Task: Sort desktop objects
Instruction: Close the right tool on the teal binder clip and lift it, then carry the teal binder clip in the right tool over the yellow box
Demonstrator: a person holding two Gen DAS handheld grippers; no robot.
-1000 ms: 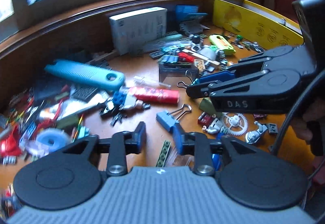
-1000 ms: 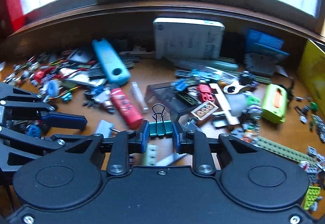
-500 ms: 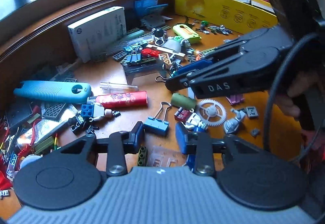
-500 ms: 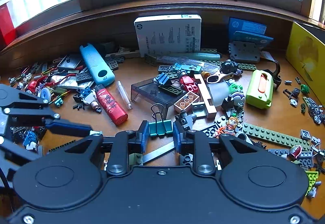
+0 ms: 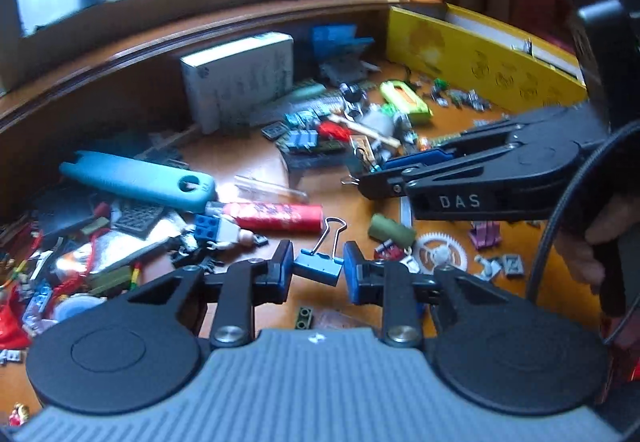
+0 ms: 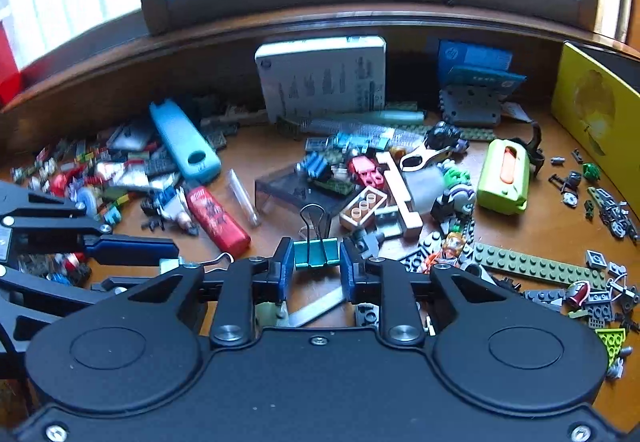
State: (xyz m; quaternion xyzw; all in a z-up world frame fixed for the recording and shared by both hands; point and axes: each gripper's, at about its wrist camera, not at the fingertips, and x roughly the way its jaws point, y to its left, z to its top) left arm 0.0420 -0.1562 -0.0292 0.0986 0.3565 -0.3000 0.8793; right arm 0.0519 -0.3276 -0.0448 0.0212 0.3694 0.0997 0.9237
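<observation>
My left gripper (image 5: 314, 270) open, 2 pads either side of blue binder clip (image 5: 319, 269) lying on wooden desk (image 5: 248, 161), left pad about touching, right pad apart. Red tube (image 5: 276, 216) just behind. My right gripper (image 6: 314, 269) clamped on teal binder clip (image 6: 316, 252), held above clutter.

Two metal binder clips show: one blue binder clip (image 5: 319, 269) and one teal-green binder clip (image 6: 316, 252). One white cardboard box (image 6: 322, 79), one red printed tube (image 6: 218, 217).
</observation>
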